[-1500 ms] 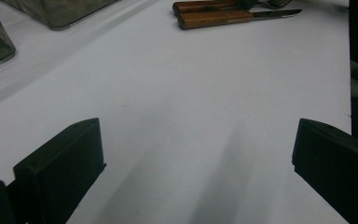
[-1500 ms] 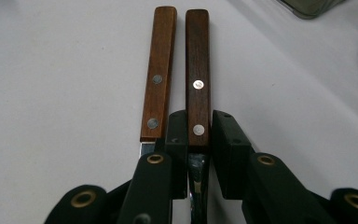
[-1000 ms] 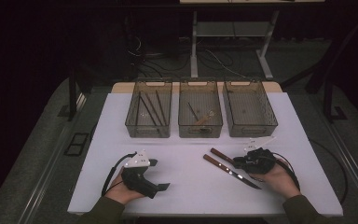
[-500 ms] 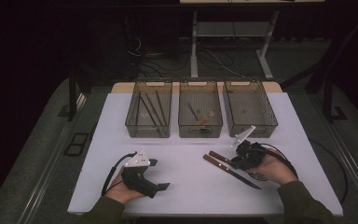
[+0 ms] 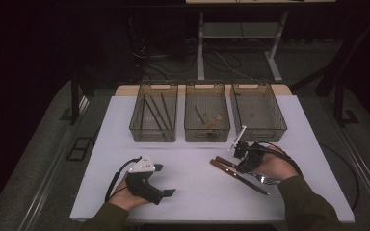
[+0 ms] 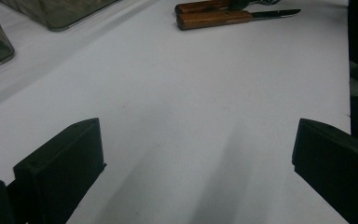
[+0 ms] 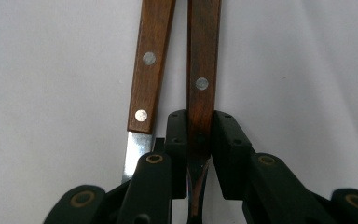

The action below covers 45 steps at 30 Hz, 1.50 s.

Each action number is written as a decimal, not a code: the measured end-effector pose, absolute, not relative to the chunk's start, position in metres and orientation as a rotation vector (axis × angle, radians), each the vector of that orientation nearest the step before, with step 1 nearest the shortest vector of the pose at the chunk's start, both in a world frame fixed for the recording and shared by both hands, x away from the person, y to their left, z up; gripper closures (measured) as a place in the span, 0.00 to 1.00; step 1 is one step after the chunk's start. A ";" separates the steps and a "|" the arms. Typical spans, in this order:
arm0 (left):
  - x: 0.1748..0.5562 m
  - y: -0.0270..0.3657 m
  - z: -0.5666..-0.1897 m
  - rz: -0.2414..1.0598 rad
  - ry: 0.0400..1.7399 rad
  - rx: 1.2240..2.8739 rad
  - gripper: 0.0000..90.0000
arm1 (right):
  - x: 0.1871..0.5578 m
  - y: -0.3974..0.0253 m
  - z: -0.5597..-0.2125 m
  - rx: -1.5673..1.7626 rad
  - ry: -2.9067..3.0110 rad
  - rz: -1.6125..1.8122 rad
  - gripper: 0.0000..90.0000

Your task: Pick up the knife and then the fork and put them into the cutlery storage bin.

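Note:
Two wooden-handled pieces of cutlery lie side by side on the white table (image 5: 192, 202). In the right gripper view, my right gripper (image 7: 200, 127) is shut on the fork's handle (image 7: 204, 56), close to its metal neck. The knife (image 7: 150, 74) lies just to the left, untouched. From above, the right gripper (image 5: 241, 165) sits over the fork (image 5: 269, 180), beside the knife (image 5: 224, 169). My left gripper (image 5: 166, 180) rests on the table at the near left, open. Between its wide-apart jaws (image 6: 198, 140) is bare table, with the knife (image 6: 214, 19) farther off.
Three clear bins stand in a row at the back: the left bin (image 5: 153, 135) holds dark sticks, the middle bin (image 5: 207, 135) holds a wooden-handled piece, the right bin (image 5: 259, 134) looks empty. A bin corner (image 6: 60, 18) lies ahead of the left gripper.
My right gripper has moved left and slightly away from me, onto the cutlery, and shut on the fork's handle. The left gripper has stayed put.

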<state>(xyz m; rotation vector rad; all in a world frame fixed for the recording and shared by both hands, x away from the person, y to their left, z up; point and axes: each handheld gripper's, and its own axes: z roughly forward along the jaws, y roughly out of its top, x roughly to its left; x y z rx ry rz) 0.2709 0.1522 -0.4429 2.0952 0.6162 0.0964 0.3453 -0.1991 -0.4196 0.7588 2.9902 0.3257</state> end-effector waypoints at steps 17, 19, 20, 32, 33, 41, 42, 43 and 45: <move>0.271 0.153 -0.443 0.096 0.614 2.093 0.01 | 0.345 -0.251 -0.392 0.953 2.729 0.889 0.85; 0.271 0.153 -0.443 0.096 0.616 2.091 0.01 | 0.344 -0.261 -0.387 0.975 2.689 0.970 0.85; 0.271 0.153 -0.443 0.096 0.617 2.090 0.01 | 0.343 -0.265 -0.384 0.983 2.669 1.006 0.85; 0.271 0.153 -0.442 0.095 0.609 2.085 0.01 | 0.339 -0.294 -0.372 1.051 2.494 1.259 0.85; 0.271 0.153 -0.442 0.095 0.609 2.085 0.01 | 0.339 -0.295 -0.371 1.058 2.483 1.272 0.85; 0.271 0.153 -0.442 0.096 0.613 2.082 0.01 | 0.341 -0.310 -0.354 1.073 2.378 1.348 0.85; 0.271 0.154 -0.442 0.097 0.613 2.082 0.01 | 0.342 -0.311 -0.350 1.068 2.364 1.346 0.85; 0.271 0.154 -0.442 0.102 0.610 2.083 0.01 | 0.342 -0.313 -0.346 1.070 2.347 1.352 0.85; 0.271 0.154 -0.442 0.102 0.610 2.080 0.01 | 0.345 -0.316 -0.339 1.070 2.317 1.361 0.85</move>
